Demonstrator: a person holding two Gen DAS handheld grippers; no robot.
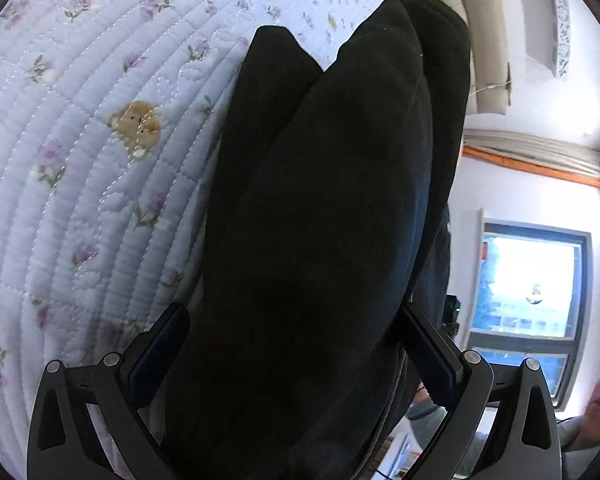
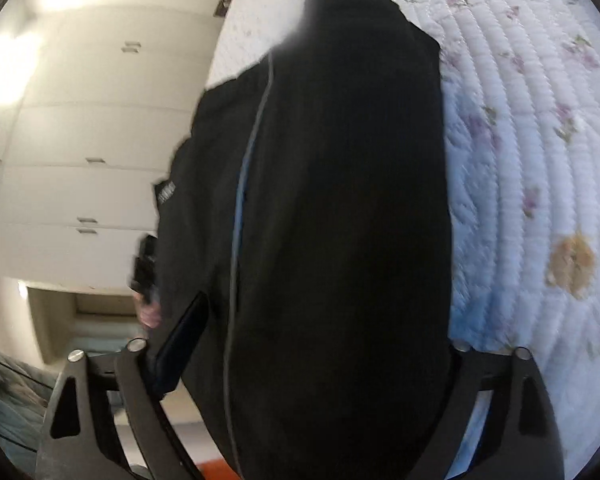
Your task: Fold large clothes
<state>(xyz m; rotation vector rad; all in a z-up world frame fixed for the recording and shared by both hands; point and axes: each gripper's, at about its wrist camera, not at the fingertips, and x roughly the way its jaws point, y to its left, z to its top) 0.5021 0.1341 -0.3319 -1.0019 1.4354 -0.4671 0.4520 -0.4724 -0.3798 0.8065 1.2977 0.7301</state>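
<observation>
Black garment (image 1: 320, 220) hangs bunched and lifted above the quilted bed (image 1: 80, 160). Left gripper (image 1: 292, 344): jaws clamped on a thick gather of the cloth. Right gripper (image 2: 312, 344): jaws likewise closed on the same dark fabric. Judgement: no flat fold is visible; laying out and folding appear outstanding.

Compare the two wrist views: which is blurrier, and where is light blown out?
Right wrist view: motion-smeared quilt, glare on the cupboards. Left wrist view: sharper stitching, overexposed window. The black garment is near-featureless in both; fisheye bends everything.
</observation>
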